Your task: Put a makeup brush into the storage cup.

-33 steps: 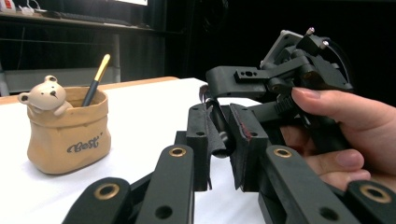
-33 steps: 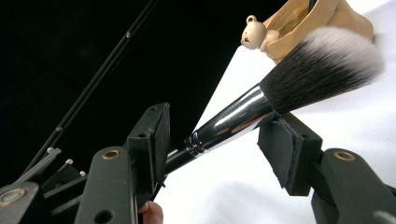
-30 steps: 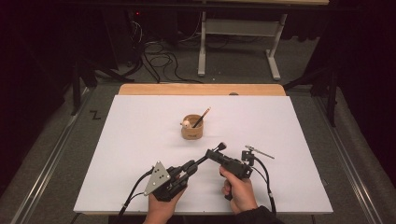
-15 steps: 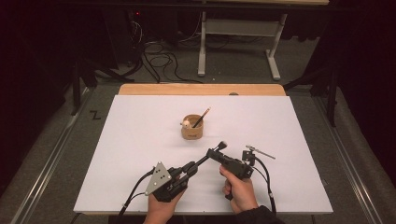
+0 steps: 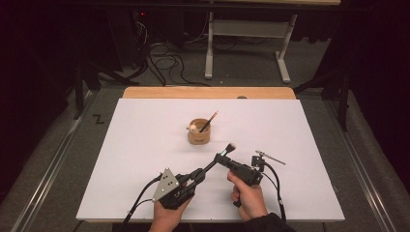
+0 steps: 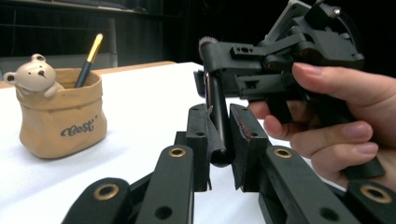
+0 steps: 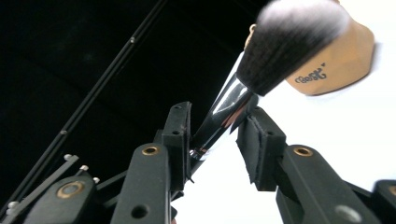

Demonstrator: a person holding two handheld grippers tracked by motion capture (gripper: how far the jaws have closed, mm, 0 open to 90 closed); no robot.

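Note:
A makeup brush [image 5: 212,164] with a black handle, a silver ferrule and dark bristles [image 7: 289,42] hangs tilted over the near part of the white table [image 5: 145,145]. My left gripper [image 5: 198,175] is shut on the handle [image 6: 217,107]. My right gripper [image 5: 223,155] has just been closing its jaws on the ferrule [image 7: 224,116], which runs slantwise between the pads and touches both. Farther back stands a tan holder [image 5: 198,134] with a small bear figure [image 6: 35,74] on its rim and a black stick with a gold tip [image 5: 209,122] in it.
A wooden strip [image 5: 208,92] runs along the table's far edge. Cables trail from both grippers toward the near edge. Beyond the table are a dark floor, loose cables and a white frame stand [image 5: 246,43].
Both hands and the brush keep their places. Any narrowing of the right jaws is too small to make out in the high view.

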